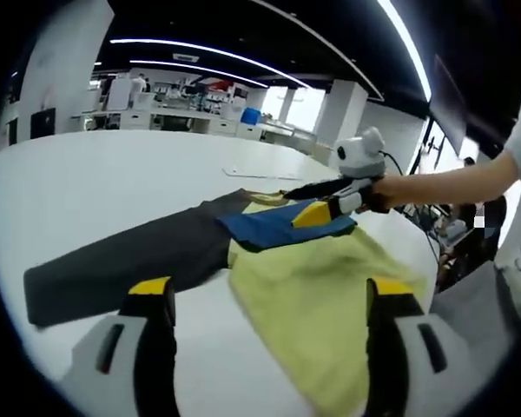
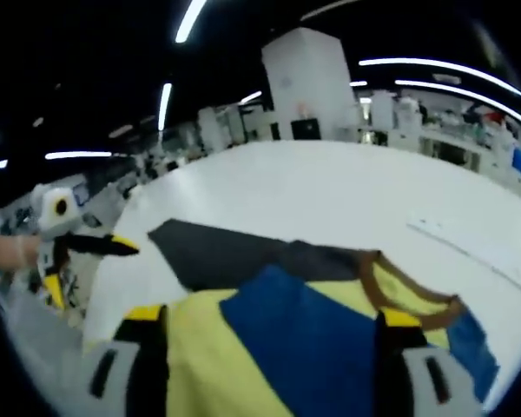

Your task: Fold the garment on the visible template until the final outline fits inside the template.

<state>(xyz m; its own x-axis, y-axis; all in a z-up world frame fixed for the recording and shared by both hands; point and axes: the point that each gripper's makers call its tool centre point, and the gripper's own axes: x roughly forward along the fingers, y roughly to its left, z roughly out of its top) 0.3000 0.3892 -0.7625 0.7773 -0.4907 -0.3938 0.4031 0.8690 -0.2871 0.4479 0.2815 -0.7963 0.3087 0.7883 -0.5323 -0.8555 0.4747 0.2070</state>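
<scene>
Right now the left gripper (image 1: 269, 326) hovers with its fingers (image 1: 152, 300) wide apart, one over the bare tabletop (image 1: 113, 187) beside the garment (image 1: 313, 278) and one over the yellow body, gripping nothing. The right gripper (image 2: 269, 343) looks the same from its own camera: fingers (image 2: 143, 326) spread, riding above the yellow and blue cloth near the brown neckline (image 2: 399, 287). From the left gripper view that right gripper (image 1: 343, 198) reaches in at the far end of the shirt, tips at the blue panel (image 1: 269, 228); whether they pinch fabric there I cannot tell.

The garment lies flat on the white tabletop, its dark sleeve (image 1: 122, 261) stretched well out to one side (that sleeve looks like the piece spoiling the outline). A template I cannot make out.

To my eye the fold goes best if each gripper takes one layer at the edge, lifts low, and carries the sleeve across onto the body evenly, smoothing rather than dragging, so the shirt doesn't skate over the slick surface.
</scene>
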